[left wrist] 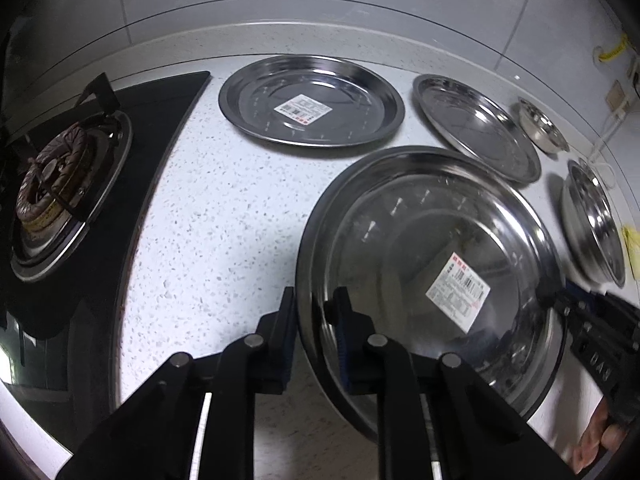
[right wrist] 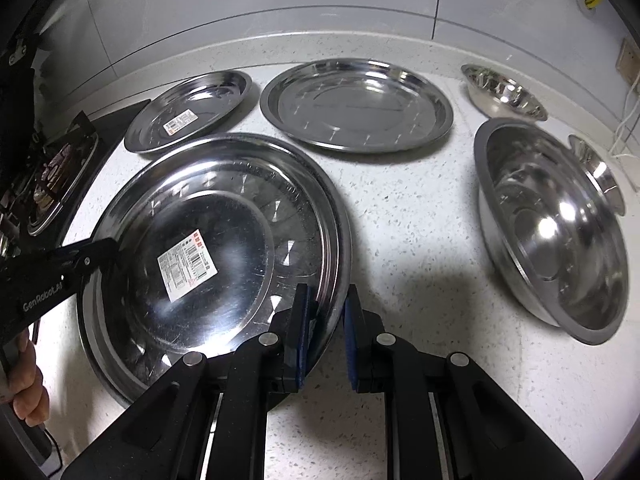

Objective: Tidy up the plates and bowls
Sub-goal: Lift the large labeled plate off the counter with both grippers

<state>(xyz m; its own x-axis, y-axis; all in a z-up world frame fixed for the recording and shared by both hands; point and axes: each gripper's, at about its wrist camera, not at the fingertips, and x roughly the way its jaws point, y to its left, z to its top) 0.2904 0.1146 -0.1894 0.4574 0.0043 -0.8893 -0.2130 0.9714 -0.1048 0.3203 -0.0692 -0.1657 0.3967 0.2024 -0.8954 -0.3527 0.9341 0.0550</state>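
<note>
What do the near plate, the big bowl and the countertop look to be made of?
Near plate: likely stainless steel, polished; it mirrors the light, and a paper label sits on it.
Big bowl: same bright metal, with sharp highlights.
Countertop: white with dark specks, probably stone or composite; which one cannot be told.

- Left gripper [left wrist: 316,320]: matte black linkage arms with round silver pivot pins, and blue pads lining its fingers.
- Right gripper [right wrist: 326,320]: the same black build, silver pins and blue pads.
- White "GenRobot.AI" lettering runs along the black body.
- Bare skin shows on the left hand [right wrist: 26,380].
</note>
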